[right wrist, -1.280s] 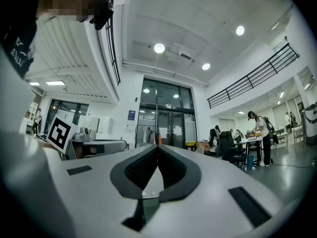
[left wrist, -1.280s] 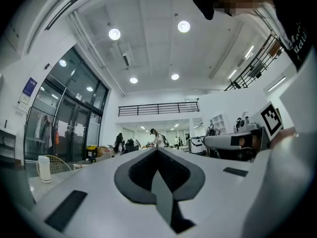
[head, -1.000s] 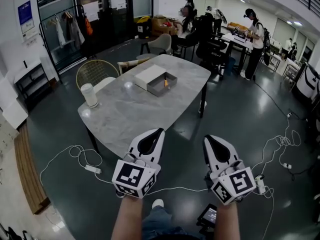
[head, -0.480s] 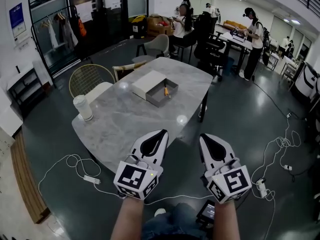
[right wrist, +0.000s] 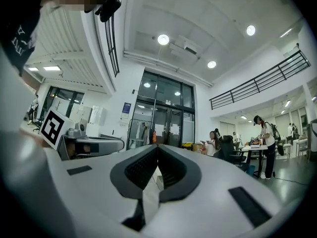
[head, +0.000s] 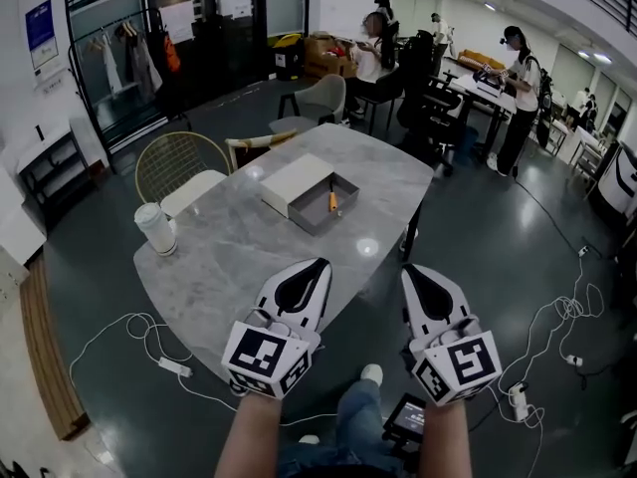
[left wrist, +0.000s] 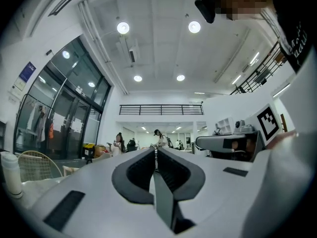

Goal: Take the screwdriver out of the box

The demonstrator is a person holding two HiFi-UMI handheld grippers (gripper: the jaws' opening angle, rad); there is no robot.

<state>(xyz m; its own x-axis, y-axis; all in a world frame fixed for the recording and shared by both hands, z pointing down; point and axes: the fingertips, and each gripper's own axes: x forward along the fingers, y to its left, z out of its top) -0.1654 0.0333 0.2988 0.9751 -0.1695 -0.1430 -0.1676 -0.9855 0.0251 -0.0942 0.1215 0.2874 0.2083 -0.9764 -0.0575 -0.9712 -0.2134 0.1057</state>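
Observation:
An orange-handled screwdriver (head: 332, 200) lies in an open grey box (head: 323, 203) on the marble table (head: 259, 252), with the box's white lid (head: 297, 183) beside it on the left. My left gripper (head: 318, 264) and right gripper (head: 407, 271) hover side by side short of the table's near edge, well apart from the box. Both point level toward the table, each with its jaws closed together and nothing between them. In the left gripper view my left gripper (left wrist: 155, 150) shows shut jaws, and in the right gripper view my right gripper (right wrist: 157, 148) does too.
A white cup (head: 155, 228) stands at the table's left end. A wire chair (head: 181, 167) and a grey chair (head: 320, 98) stand behind the table. White cables (head: 119, 337) trail over the dark floor. People (head: 520, 78) work at desks at the back right.
The view has closed in on the table: it and the box now sit nearer and lower in the picture. Both grippers keep their place ahead of me, jaws shut throughout.

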